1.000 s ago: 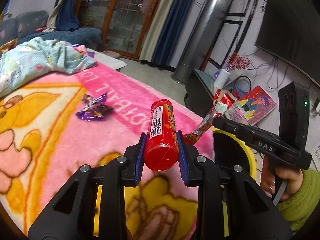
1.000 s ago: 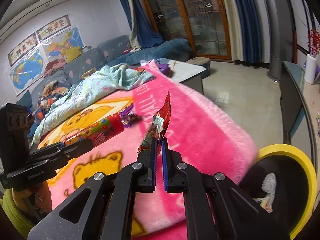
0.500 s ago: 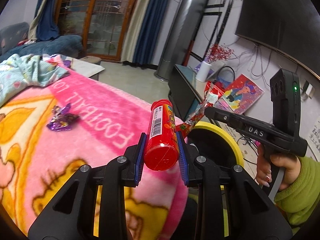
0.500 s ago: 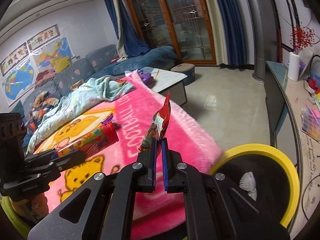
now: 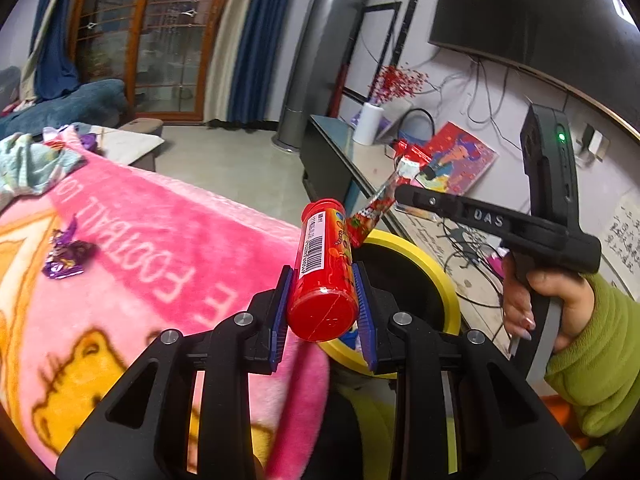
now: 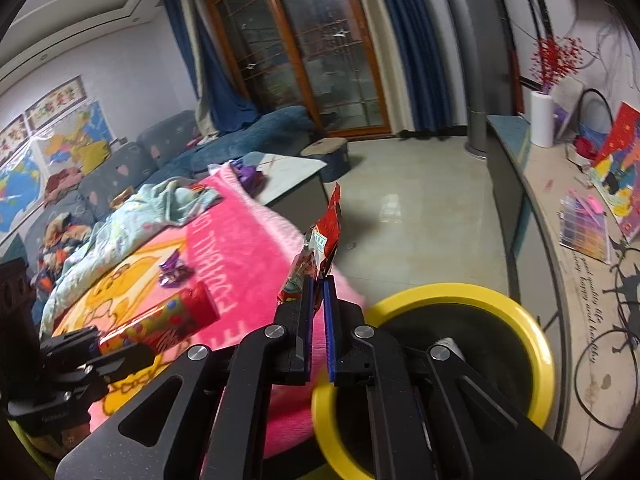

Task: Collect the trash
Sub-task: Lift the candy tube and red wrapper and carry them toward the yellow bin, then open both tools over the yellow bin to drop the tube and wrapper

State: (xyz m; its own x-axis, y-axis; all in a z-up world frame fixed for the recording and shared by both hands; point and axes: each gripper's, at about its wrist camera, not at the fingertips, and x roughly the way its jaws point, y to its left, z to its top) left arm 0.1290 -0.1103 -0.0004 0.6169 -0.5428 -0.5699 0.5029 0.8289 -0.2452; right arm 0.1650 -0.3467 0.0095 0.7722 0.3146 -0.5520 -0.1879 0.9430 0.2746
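Note:
My left gripper (image 5: pixel 323 300) is shut on a red candy tube (image 5: pixel 325 268) with a barcode label, held at the edge of the pink blanket (image 5: pixel 152 248). In the right wrist view the same tube (image 6: pixel 160 322) shows at lower left. My right gripper (image 6: pixel 318 300) is shut on a red snack wrapper (image 6: pixel 322 240) that stands up from its jaws; that wrapper (image 5: pixel 372 216) hangs over the bin in the left wrist view. The yellow-rimmed bin (image 6: pixel 532 340) with a black inside sits just right of the blanket edge, with some white trash in it. A purple wrapper (image 5: pixel 66 256) lies on the blanket.
A dark low cabinet (image 6: pixel 516 208) with papers, a white roll (image 6: pixel 541 118) and cables stands right of the bin. A light blue quilt (image 6: pixel 132 220) lies at the blanket's far end, with a sofa (image 6: pixel 160 152) behind. A hand in a green sleeve (image 5: pixel 592 344) holds the right gripper.
Both grippers have swung to the right with their loads, from over the blanket to the blanket's edge by the bin. The bin now fills more of both views.

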